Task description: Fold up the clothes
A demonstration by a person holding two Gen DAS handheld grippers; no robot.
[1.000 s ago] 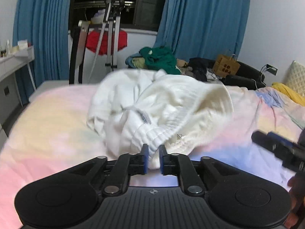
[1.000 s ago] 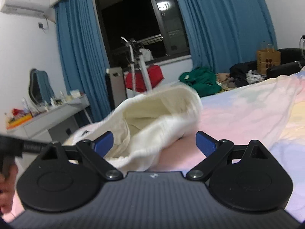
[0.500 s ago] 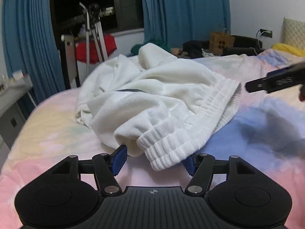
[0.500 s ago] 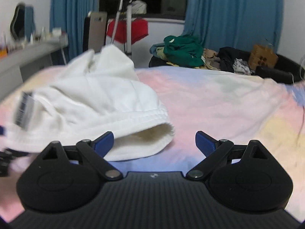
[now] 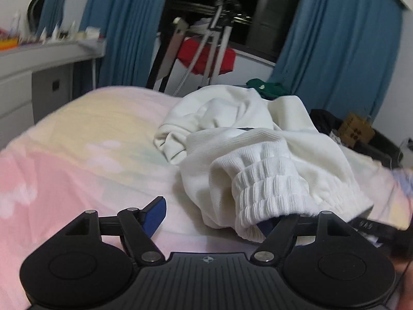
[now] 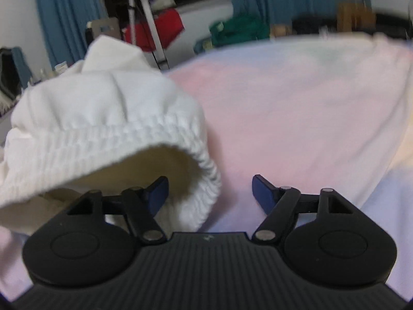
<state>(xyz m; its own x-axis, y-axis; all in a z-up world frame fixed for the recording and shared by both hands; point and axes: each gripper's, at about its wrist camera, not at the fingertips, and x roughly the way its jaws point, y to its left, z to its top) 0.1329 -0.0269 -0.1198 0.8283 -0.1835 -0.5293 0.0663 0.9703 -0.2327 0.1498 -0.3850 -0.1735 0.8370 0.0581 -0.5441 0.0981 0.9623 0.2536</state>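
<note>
Lying crumpled on the pastel bedspread [image 5: 77, 155], the white garment [image 5: 258, 160] draped its ribbed cuff [image 5: 268, 193] over the spread left gripper's [image 5: 211, 215] right finger. The right gripper [image 6: 210, 193] gaped beside the waistband [image 6: 103, 134]; open sheet lay rightward. Blue curtains [image 5: 335, 59] hung behind. Half a second earlier, the cuff sat between the left fingers.

white garment [image 5: 260, 160] heaped right (bedsheet [image 5: 85, 155] bare left)

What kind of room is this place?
Most likely a bedroom: a bed with a pastel sheet, blue curtains at a dark window, and a white garment lying on the bed.
</note>
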